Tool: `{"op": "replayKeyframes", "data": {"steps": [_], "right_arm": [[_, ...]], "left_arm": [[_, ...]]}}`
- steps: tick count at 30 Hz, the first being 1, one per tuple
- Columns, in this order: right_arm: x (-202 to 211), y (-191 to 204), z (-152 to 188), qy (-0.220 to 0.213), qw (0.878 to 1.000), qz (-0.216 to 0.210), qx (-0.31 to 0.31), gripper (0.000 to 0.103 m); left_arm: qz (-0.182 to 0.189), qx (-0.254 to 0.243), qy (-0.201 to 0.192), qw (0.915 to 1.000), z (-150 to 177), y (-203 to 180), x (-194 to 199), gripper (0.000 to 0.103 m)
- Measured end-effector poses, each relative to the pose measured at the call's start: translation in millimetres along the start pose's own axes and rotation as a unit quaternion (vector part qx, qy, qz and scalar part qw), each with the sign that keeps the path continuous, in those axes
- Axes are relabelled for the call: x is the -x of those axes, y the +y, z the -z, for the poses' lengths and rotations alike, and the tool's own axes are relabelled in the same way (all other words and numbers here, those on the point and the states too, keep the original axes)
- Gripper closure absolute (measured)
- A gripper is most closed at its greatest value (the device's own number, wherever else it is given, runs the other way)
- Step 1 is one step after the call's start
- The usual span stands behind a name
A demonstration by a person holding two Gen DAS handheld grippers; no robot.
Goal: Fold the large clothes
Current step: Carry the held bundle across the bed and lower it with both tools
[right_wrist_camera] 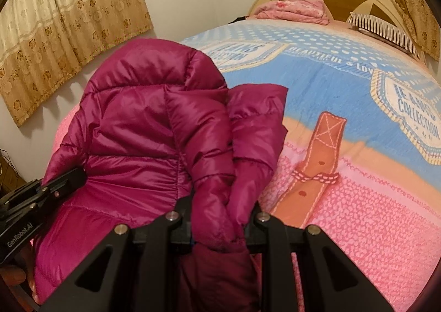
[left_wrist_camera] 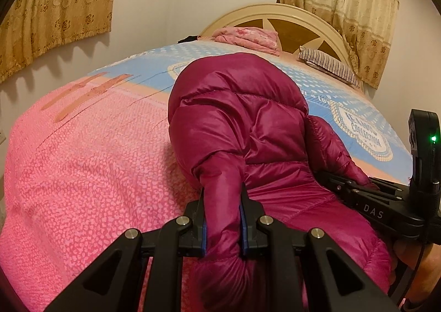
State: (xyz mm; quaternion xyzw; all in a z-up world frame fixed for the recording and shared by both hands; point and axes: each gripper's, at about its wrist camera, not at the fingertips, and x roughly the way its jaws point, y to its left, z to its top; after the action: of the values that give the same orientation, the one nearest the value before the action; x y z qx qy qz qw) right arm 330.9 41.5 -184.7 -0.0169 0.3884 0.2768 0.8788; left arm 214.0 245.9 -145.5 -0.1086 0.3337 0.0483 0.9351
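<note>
A magenta quilted down jacket point(left_wrist_camera: 237, 108) lies bunched on the bed, its hood end toward the headboard. My left gripper point(left_wrist_camera: 223, 196) is shut on a thick fold of the jacket at its near left edge. In the right wrist view the same jacket point(right_wrist_camera: 143, 119) fills the left half, and my right gripper point(right_wrist_camera: 223, 210) is shut on a bundled fold at its near right edge. Each gripper shows in the other's view: the right gripper point(left_wrist_camera: 358, 188) at the far right with a hand under it, the left gripper point(right_wrist_camera: 55, 185) at the far left.
The bed cover point(left_wrist_camera: 82, 160) is pink near me and blue farther off. A folded pink blanket point(left_wrist_camera: 248, 36) and a striped pillow point(left_wrist_camera: 328, 64) lie by the cream headboard point(left_wrist_camera: 303, 17). Patterned curtains point(right_wrist_camera: 69, 22) hang on the walls behind.
</note>
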Motion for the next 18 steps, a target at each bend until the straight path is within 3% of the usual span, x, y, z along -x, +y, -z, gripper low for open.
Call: {"op": "replayKeyframes", "data": {"steps": [18], "right_arm": [[-13,0,0,0.014,1.000,0.009,-0.002,0.078]], "left_arm": [[-0.011,-0.004,0.004,0.9999,7,-6,-9,0.083]]}}
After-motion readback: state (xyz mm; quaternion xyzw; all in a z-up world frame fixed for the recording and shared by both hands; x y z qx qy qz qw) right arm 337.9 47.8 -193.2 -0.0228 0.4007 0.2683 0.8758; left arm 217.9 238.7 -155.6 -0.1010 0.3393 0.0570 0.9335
